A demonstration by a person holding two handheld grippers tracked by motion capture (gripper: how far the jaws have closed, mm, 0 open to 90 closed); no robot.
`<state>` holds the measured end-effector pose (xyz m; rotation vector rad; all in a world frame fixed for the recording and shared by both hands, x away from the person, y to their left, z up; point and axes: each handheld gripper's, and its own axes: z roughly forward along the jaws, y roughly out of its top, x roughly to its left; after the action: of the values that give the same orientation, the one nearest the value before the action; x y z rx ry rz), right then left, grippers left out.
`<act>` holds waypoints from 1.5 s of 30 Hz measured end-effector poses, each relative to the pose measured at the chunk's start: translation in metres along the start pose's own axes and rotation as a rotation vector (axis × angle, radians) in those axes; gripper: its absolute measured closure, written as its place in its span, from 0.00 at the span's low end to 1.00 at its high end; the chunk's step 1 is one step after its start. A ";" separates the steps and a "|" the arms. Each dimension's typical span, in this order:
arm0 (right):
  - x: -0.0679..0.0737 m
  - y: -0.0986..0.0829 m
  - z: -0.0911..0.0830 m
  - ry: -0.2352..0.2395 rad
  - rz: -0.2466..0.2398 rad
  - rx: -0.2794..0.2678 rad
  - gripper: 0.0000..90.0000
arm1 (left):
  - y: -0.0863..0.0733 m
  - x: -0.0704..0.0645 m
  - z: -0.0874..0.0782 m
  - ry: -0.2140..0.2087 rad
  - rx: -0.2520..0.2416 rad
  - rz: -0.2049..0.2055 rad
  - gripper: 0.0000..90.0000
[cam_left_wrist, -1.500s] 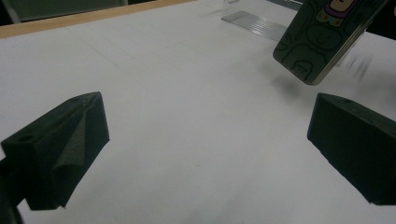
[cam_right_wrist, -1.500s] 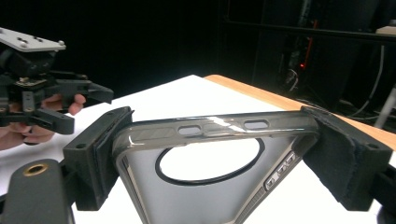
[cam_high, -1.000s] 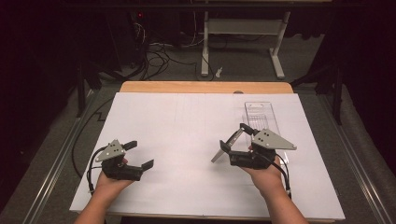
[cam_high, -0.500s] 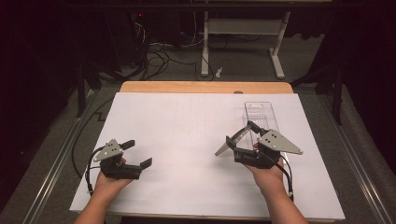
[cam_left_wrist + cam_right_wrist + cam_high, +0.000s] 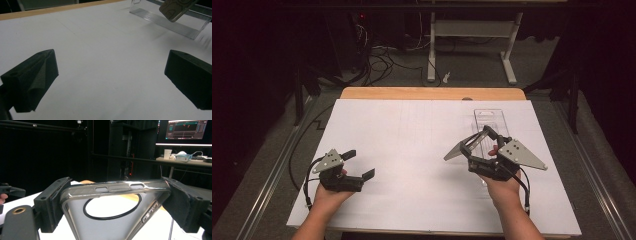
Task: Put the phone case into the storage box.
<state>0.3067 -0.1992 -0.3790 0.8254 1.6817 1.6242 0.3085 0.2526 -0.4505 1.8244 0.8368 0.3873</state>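
The right gripper [image 5: 477, 145] is clamped across a phone case [image 5: 110, 220], held off the paper [image 5: 412, 150] and tilted, toward four o'clock on the table. It looks light and springy, probably slick on its glossy rim, so gripping across the side edges seems safest. At one o'clock lies a clear tray [image 5: 488, 120]. The left gripper [image 5: 359, 165] hangs spread wide, holding nothing, at eight o'clock.

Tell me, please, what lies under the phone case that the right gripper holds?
The phone case hangs above bare white paper; a clear tray lies just beyond. The hand hides the paper behind it.
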 end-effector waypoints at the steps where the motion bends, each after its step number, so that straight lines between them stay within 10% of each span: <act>1: 0.000 0.002 -0.001 -0.003 -0.003 -0.003 0.15 | 0.000 0.000 0.000 0.000 0.000 -0.001 0.00; 45: -0.032 0.027 -0.034 -0.157 -0.002 -0.103 0.15 | -0.001 0.001 0.001 0.004 0.005 -0.003 0.00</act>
<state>0.2984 -0.2440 -0.3501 0.8757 1.4781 1.5870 0.3092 0.2532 -0.4516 1.8275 0.8438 0.3881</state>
